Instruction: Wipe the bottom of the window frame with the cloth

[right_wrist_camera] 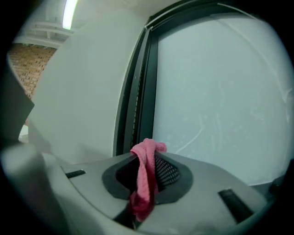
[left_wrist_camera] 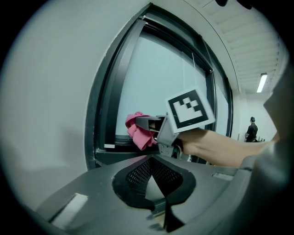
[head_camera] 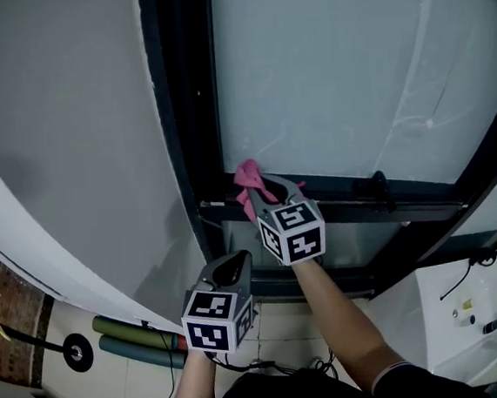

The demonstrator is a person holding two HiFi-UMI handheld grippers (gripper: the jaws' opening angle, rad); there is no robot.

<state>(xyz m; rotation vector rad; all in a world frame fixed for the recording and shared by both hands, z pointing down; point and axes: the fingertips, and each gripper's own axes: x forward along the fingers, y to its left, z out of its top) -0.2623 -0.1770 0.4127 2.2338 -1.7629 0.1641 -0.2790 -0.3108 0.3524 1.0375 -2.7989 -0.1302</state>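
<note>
A pink cloth (head_camera: pixel 248 178) is pinched in my right gripper (head_camera: pixel 262 192), which is shut on it at the bottom left corner of the dark window frame (head_camera: pixel 336 196). The cloth (left_wrist_camera: pixel 140 130) bunches against the lower rail beside the frosted pane (head_camera: pixel 341 71). In the right gripper view the cloth (right_wrist_camera: pixel 144 176) hangs between the jaws in front of the frame's left upright (right_wrist_camera: pixel 138 87). My left gripper (head_camera: pixel 235 266) is held lower, below the frame, jaws together with nothing in them; in its own view the left gripper (left_wrist_camera: pixel 151 176) points at the right one.
A grey wall (head_camera: pixel 67 132) runs left of the window. Two green rolls (head_camera: pixel 135 340) and a round black base (head_camera: pixel 78 352) lie on the floor below. A white appliance (head_camera: pixel 474 312) stands at lower right. A person (left_wrist_camera: pixel 251 129) stands far off in the room.
</note>
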